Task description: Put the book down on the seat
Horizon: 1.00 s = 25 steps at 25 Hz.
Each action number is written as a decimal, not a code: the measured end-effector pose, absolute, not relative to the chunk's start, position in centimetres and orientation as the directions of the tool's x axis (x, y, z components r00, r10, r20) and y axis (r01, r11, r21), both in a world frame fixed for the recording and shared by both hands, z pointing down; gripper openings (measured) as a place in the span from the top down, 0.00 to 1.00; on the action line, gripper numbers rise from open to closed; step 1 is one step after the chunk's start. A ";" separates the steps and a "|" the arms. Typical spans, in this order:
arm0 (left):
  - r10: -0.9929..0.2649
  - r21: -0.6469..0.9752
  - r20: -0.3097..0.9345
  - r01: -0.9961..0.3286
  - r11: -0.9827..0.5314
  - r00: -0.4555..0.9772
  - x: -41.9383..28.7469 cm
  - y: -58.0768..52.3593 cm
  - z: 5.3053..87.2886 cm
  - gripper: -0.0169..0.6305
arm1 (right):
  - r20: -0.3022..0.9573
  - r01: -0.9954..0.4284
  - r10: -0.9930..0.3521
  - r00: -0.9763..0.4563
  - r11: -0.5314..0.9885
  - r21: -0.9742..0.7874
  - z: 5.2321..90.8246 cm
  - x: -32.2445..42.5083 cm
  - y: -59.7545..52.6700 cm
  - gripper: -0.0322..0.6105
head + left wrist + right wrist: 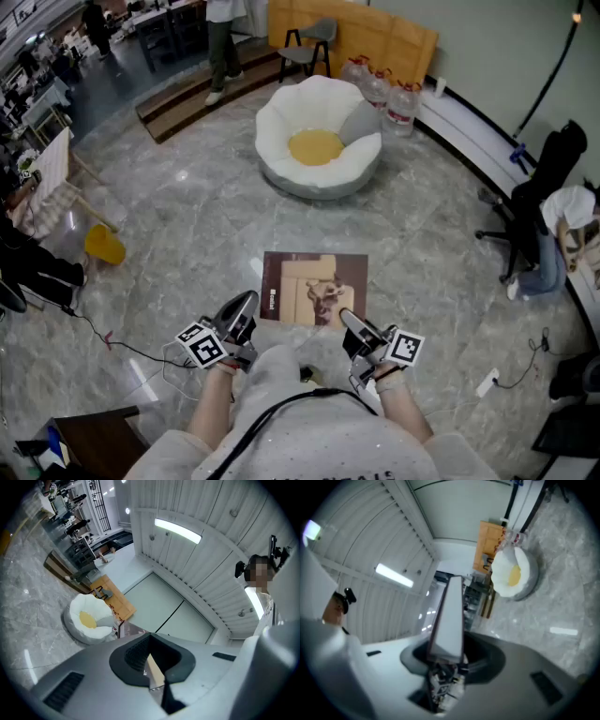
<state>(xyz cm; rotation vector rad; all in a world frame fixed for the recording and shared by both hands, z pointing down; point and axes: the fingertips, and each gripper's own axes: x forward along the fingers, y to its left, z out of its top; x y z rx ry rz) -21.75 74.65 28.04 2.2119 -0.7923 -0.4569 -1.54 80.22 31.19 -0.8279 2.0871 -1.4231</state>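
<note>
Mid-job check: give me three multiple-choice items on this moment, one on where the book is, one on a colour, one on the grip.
1. Where is the book relative to the seat?
A. lying on it
B. held in the air short of it
C. behind it

2. What colour is the seat's centre?
A. yellow
B. red
C. blue

3. What holds the book?
A. the left gripper alone
B. both grippers
C. nothing

Key:
1 B: the grey floor shows between the book and the seat.
2 A: a yellow disc sits within the white petals.
3 B: the left gripper and the right gripper each have their jaws closed on the book's near edge.
</note>
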 end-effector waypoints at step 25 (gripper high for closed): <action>-0.718 0.505 0.084 -0.650 -0.568 0.691 -17.0 63.3 30.4 0.94 | 0.043 -0.321 -0.777 -0.628 0.209 -0.924 33.2 3.5 69.9 0.70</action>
